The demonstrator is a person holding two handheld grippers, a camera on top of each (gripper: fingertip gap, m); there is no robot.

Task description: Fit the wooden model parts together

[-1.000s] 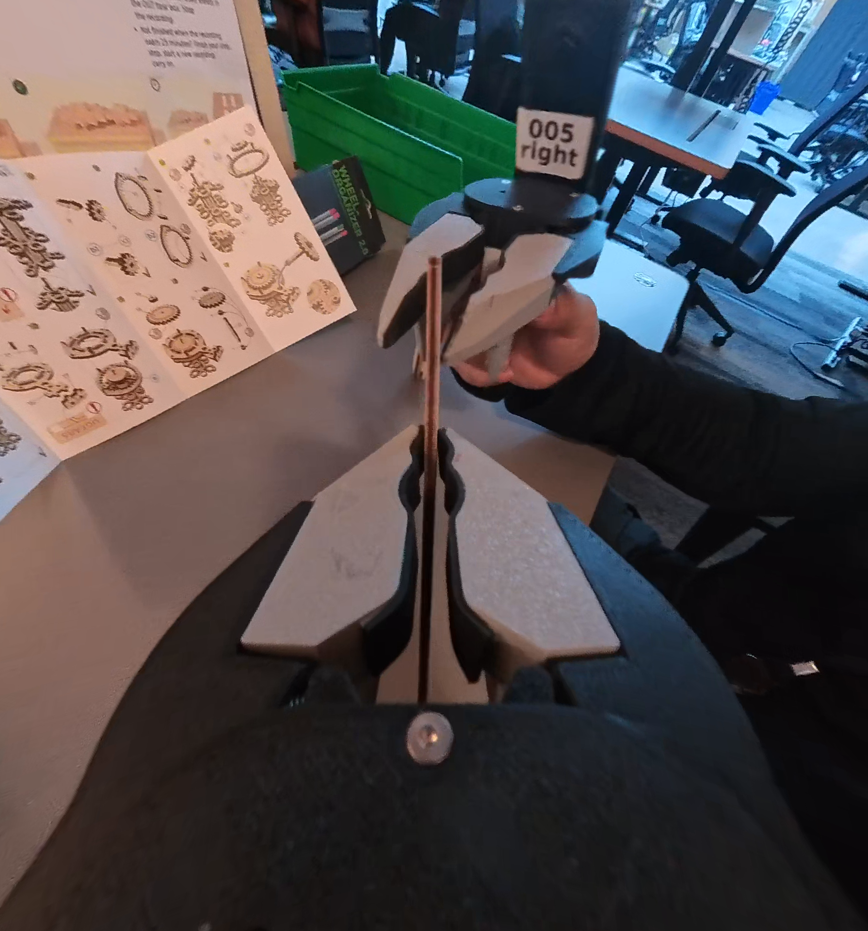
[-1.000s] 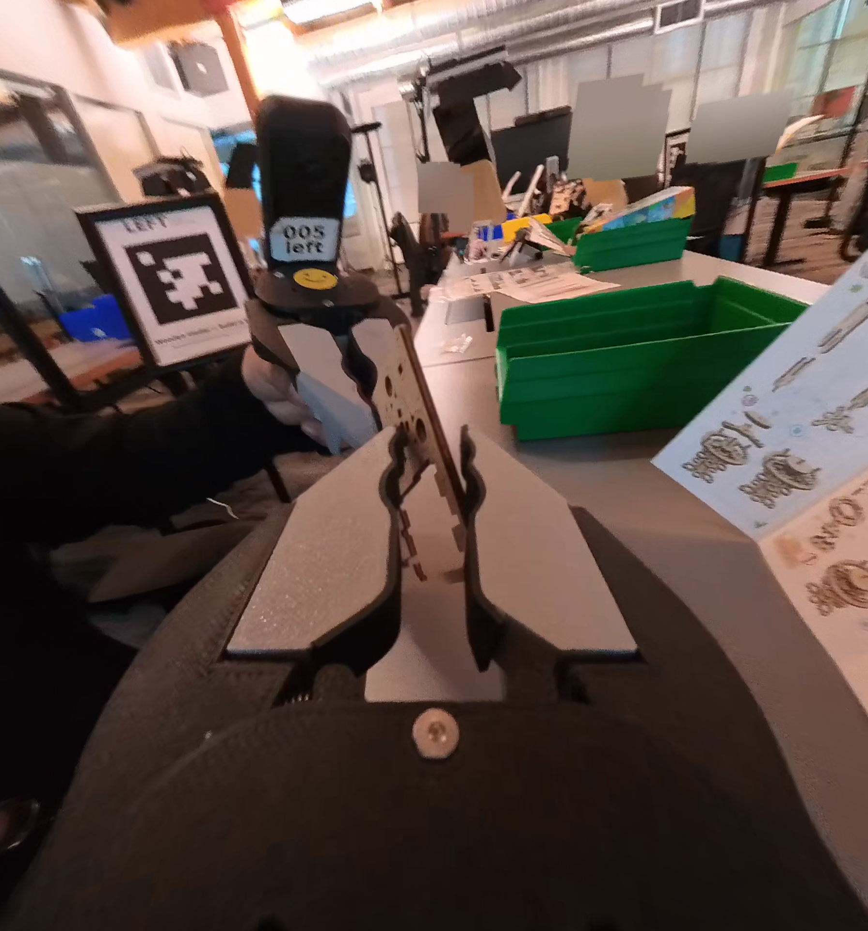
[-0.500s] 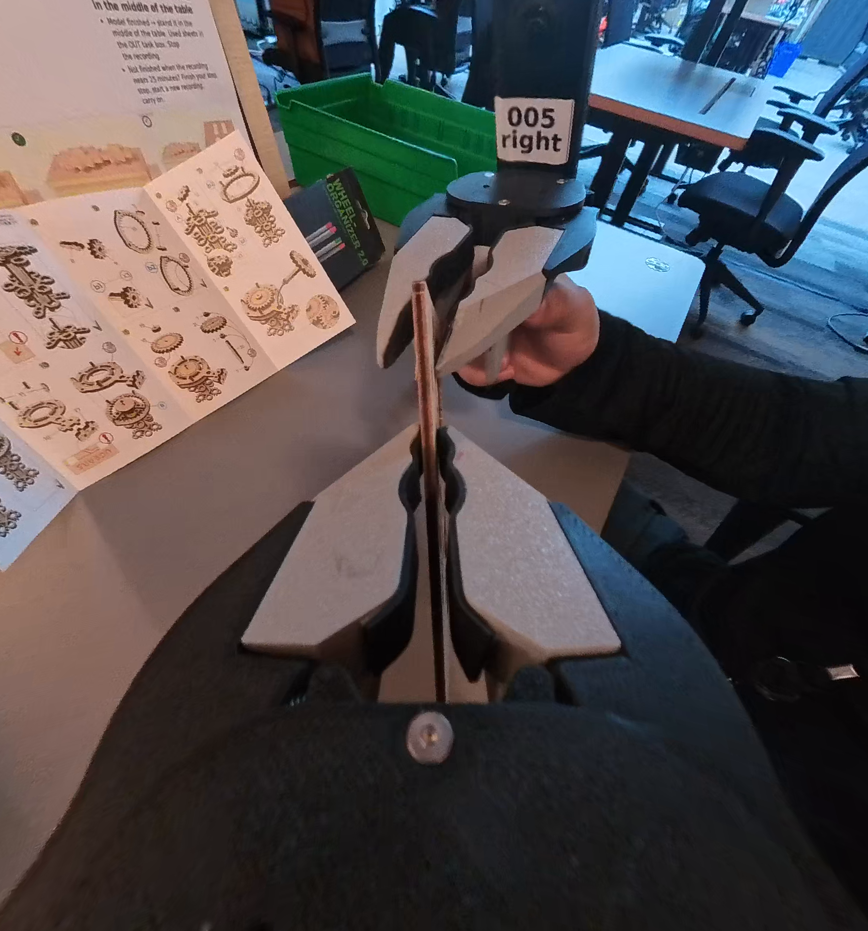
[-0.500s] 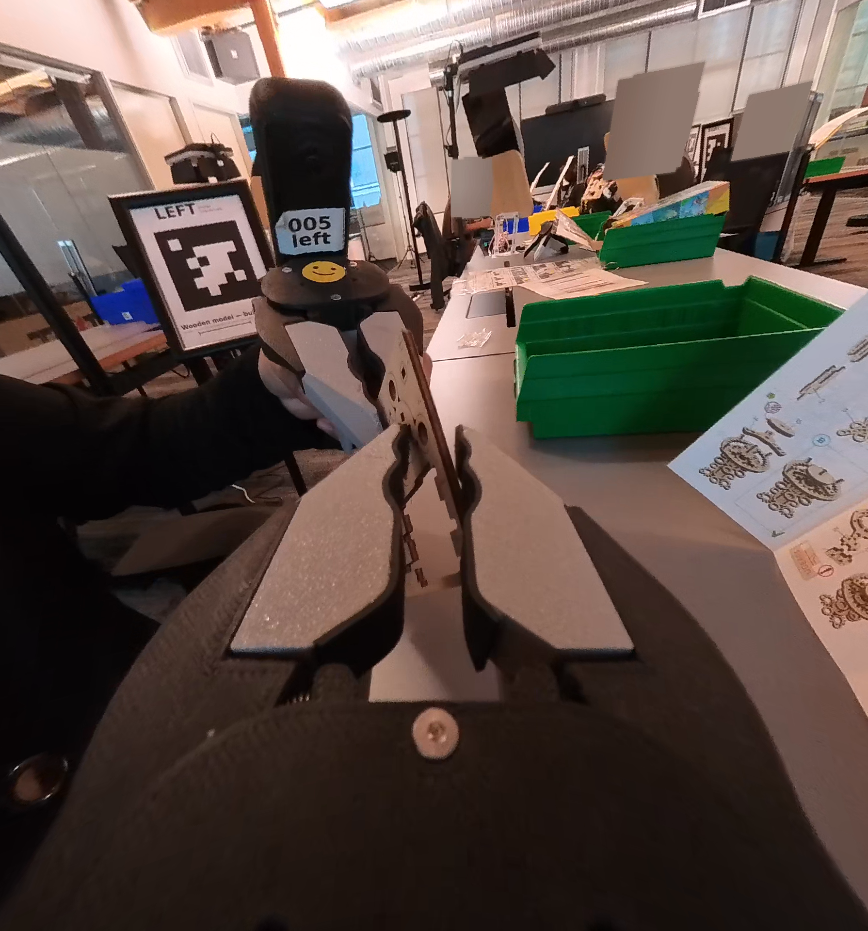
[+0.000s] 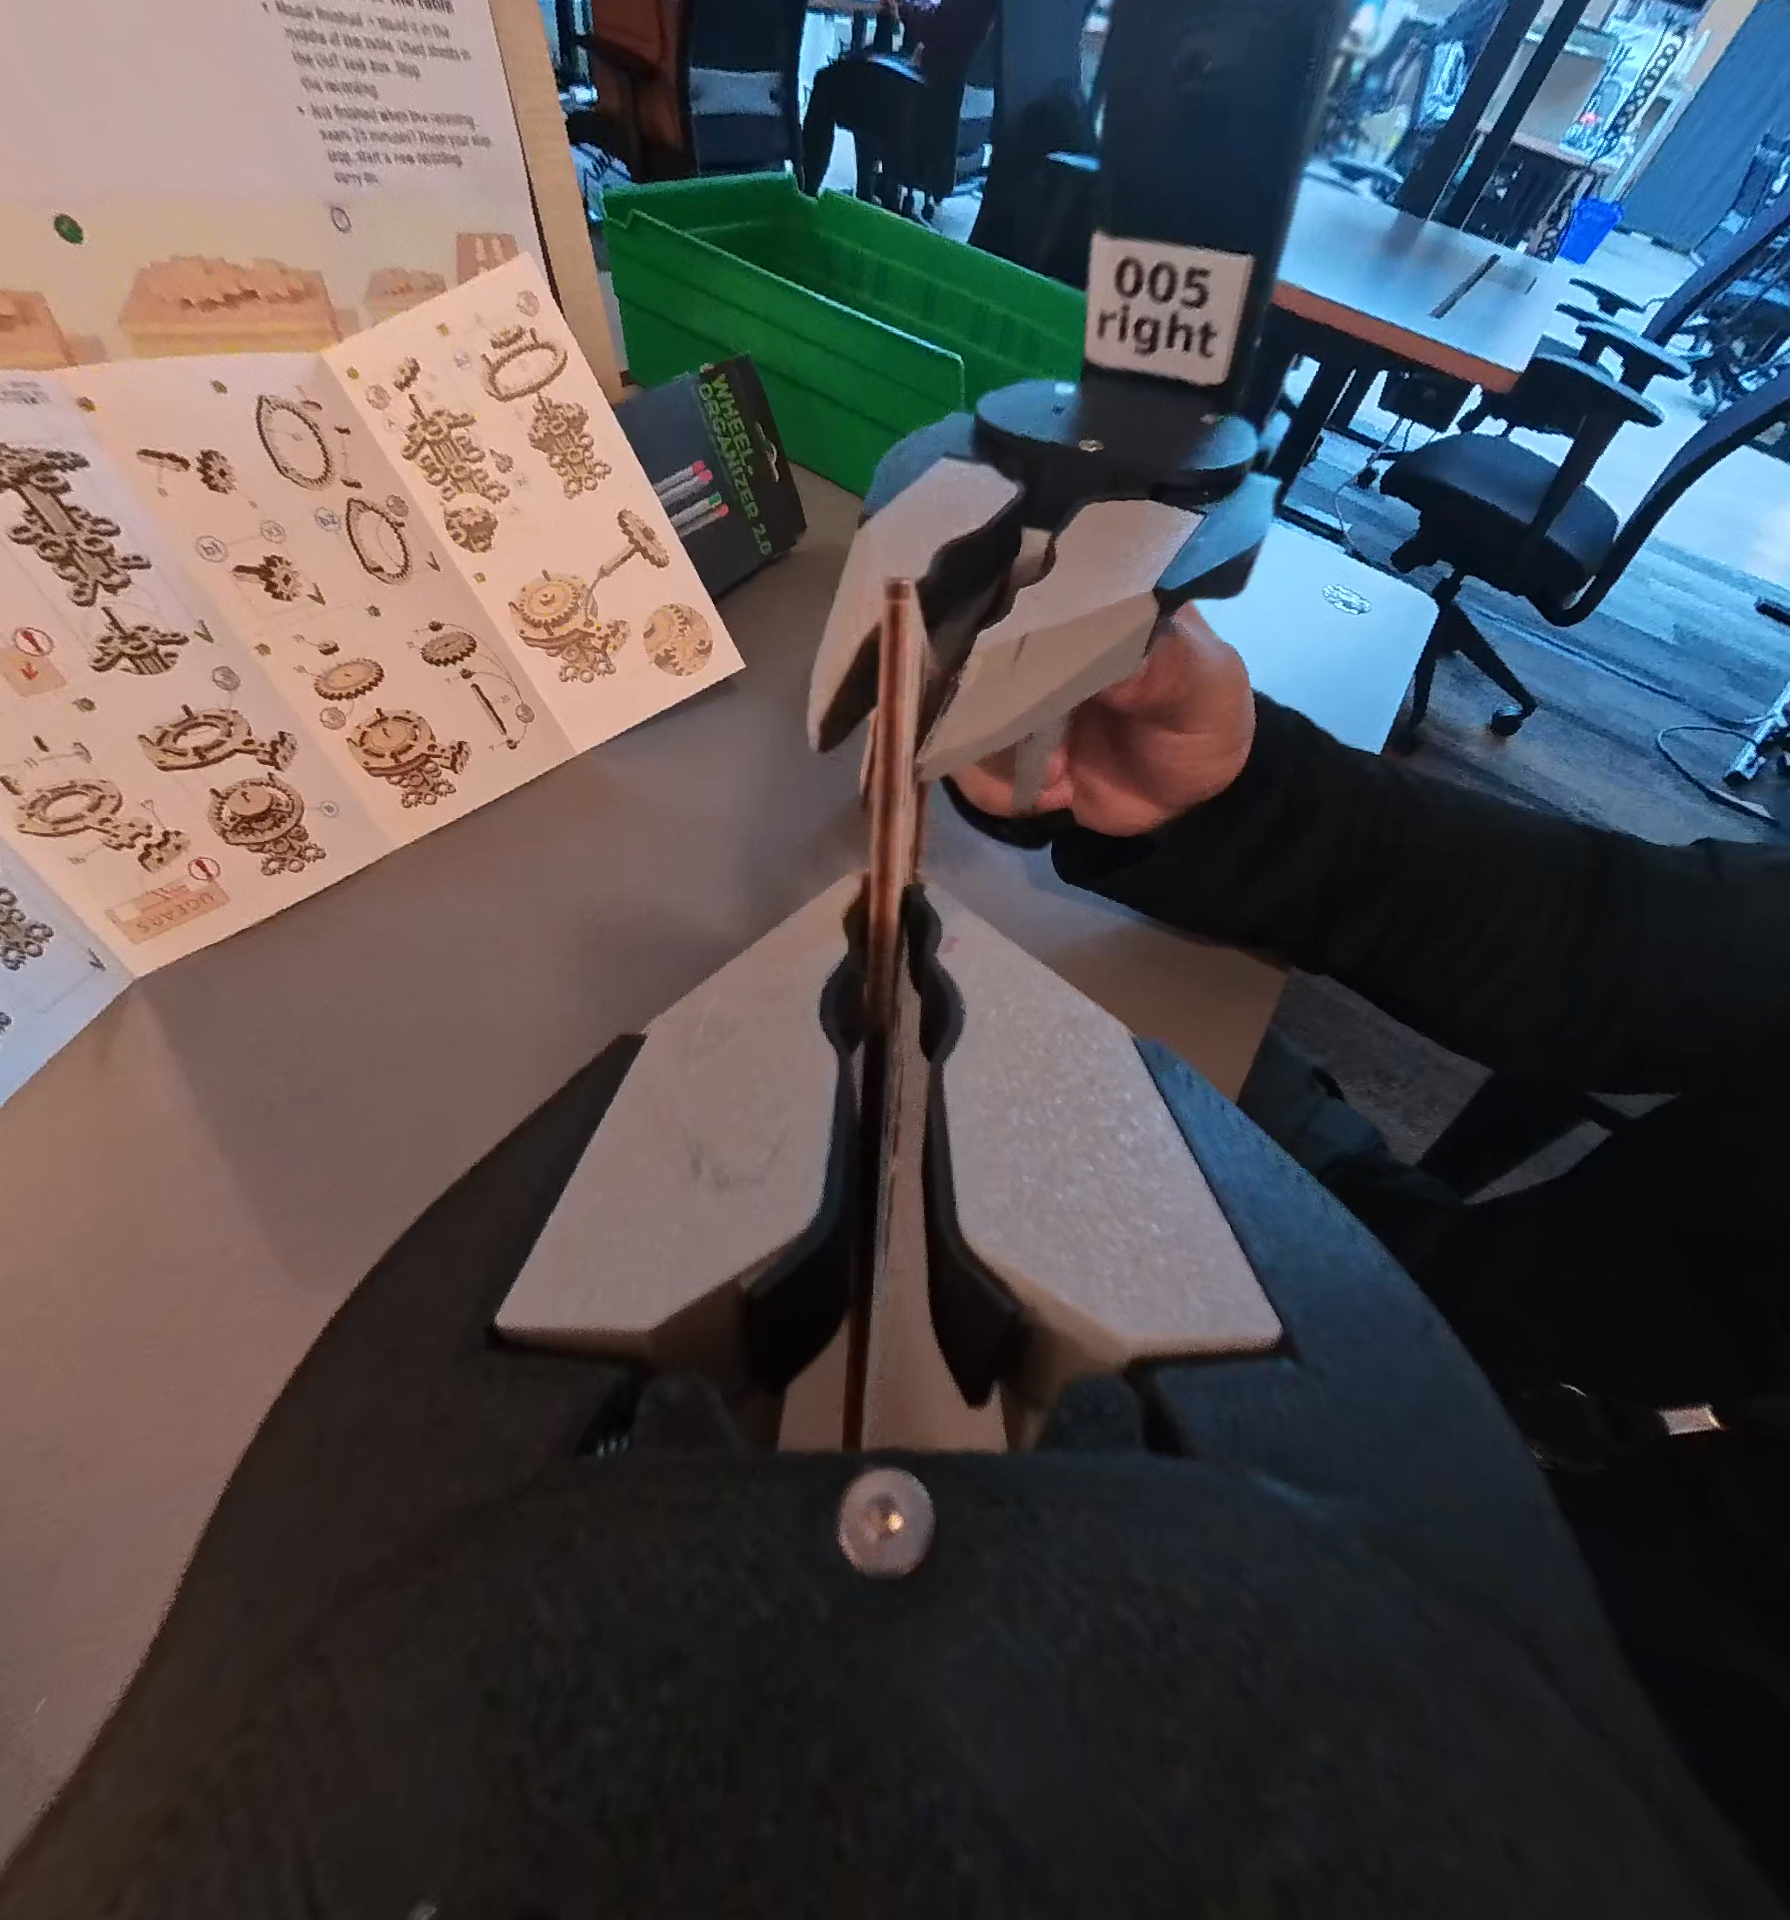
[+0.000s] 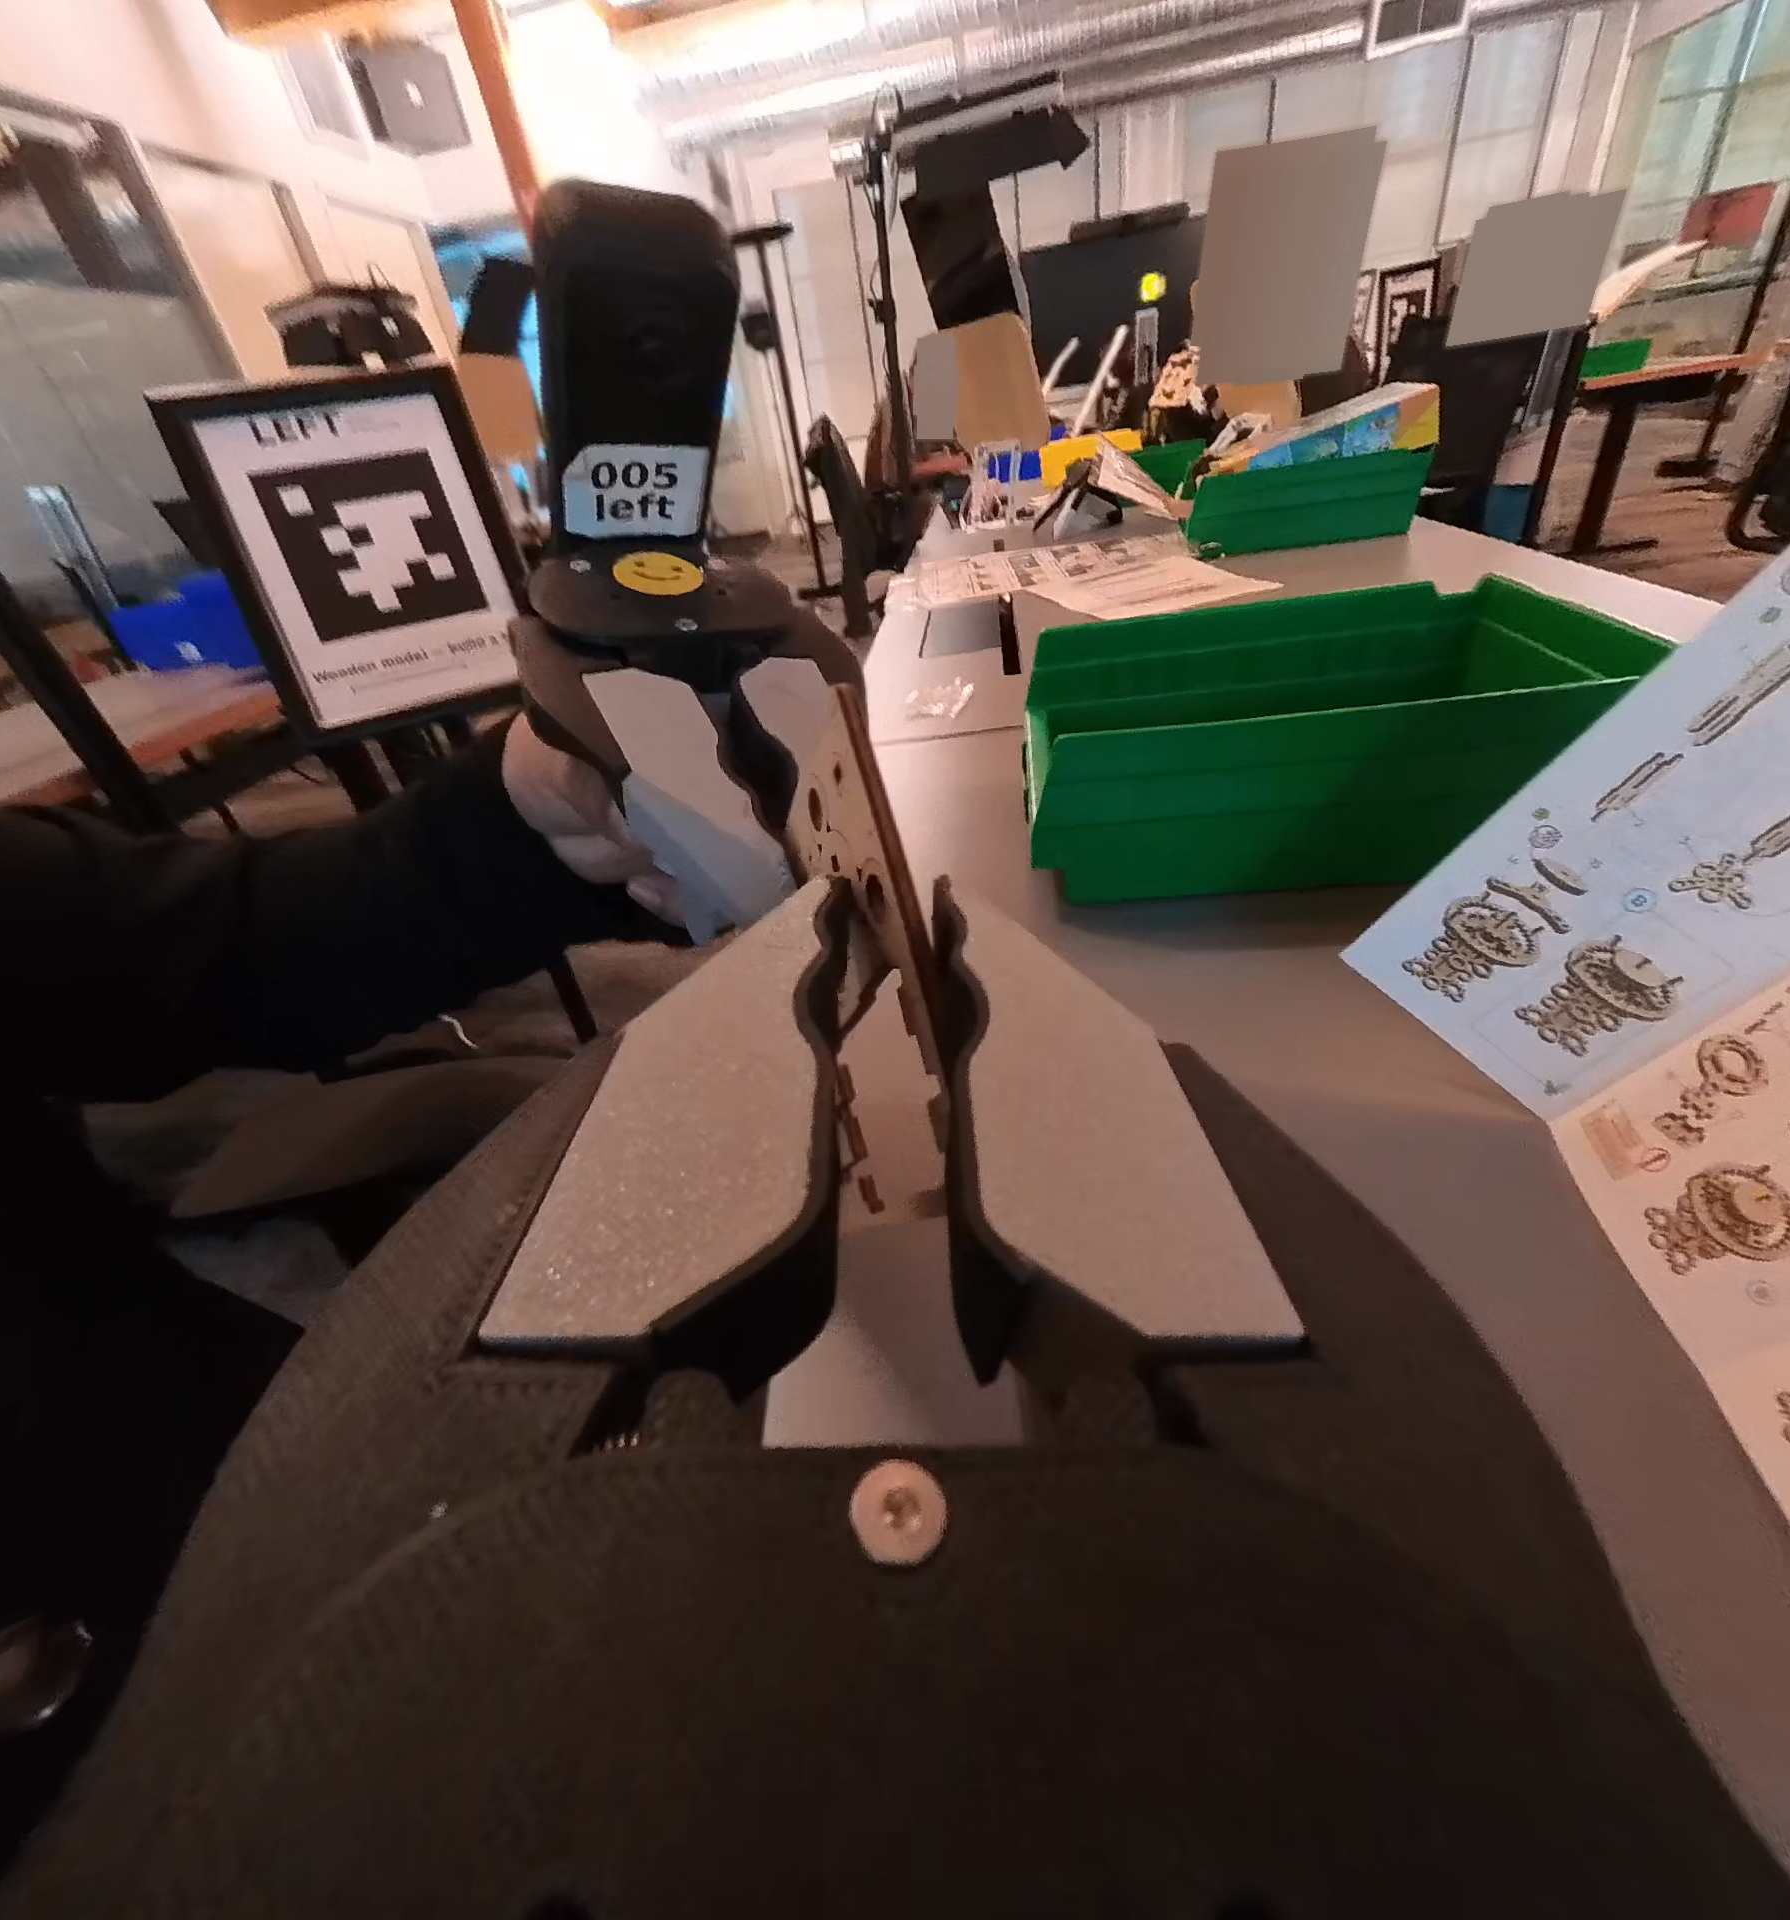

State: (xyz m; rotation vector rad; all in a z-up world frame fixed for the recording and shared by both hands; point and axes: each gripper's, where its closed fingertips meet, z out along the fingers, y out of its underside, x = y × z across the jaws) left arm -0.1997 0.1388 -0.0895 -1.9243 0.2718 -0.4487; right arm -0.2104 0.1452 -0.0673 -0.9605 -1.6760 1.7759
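Observation:
A thin wooden plate (image 5: 893,727) with round holes and notched tabs is held in the air above the table edge. In the left wrist view it is seen edge-on. My left gripper (image 5: 886,904) is shut on its near end. My right gripper (image 5: 880,748) comes from the opposite side, and its fingers close around the plate's far end. In the right wrist view the plate (image 6: 849,810) stands slanted between the fingers of my right gripper (image 6: 886,904), leaning on the right one. My left gripper (image 6: 766,883) holds it beyond.
A folded instruction sheet (image 5: 299,623) lies on the grey table (image 5: 351,1091), also seen at right (image 6: 1649,987). A green bin (image 5: 818,312) (image 6: 1286,748) stands behind it, beside a dark box (image 5: 725,478). A framed marker sign (image 6: 351,540) and office chairs (image 5: 1493,499) are off the table. The grippers are tip to tip, or close to it.
Both grippers keep their hold on the plate. The pair has drifted slightly together, and the plate's edge has turned a little in the left wrist view.

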